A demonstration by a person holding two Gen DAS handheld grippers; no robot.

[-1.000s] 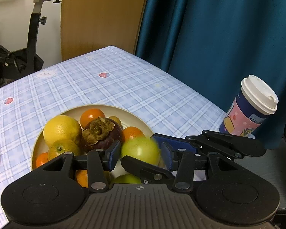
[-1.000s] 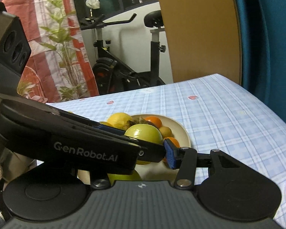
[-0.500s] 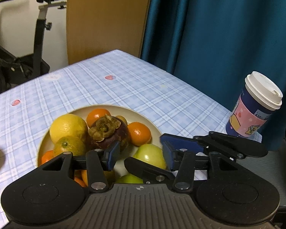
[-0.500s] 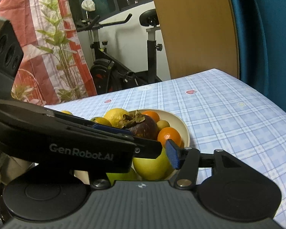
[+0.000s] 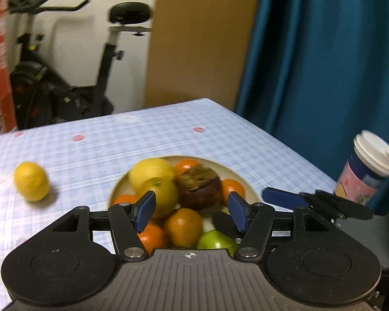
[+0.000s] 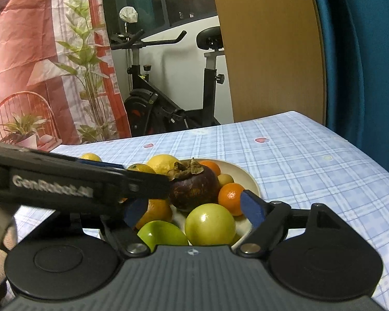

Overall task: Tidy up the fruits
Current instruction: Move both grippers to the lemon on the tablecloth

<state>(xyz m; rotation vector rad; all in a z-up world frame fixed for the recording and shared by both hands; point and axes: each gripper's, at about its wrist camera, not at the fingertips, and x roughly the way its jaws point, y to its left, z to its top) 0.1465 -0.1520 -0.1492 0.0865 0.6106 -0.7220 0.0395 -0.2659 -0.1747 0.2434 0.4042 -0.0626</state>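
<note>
Opening, both hand-held grippers [image 5: 192, 213] [image 6: 194, 208] hover empty above the fruit plate [image 6: 249, 178].

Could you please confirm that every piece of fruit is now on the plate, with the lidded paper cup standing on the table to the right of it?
Not quite: one lemon lies on the checked tablecloth, left of the plate and apart from it, as the left wrist view shows. The other fruit in view is on the plate, and the lidded paper cup does stand to its right.

exercise bike [image 6: 168, 98] by white wall, wooden panel [image 6: 267, 46], teal curtain [image 5: 324, 51], printed plant drape [image 6: 51, 59] at left.
</note>
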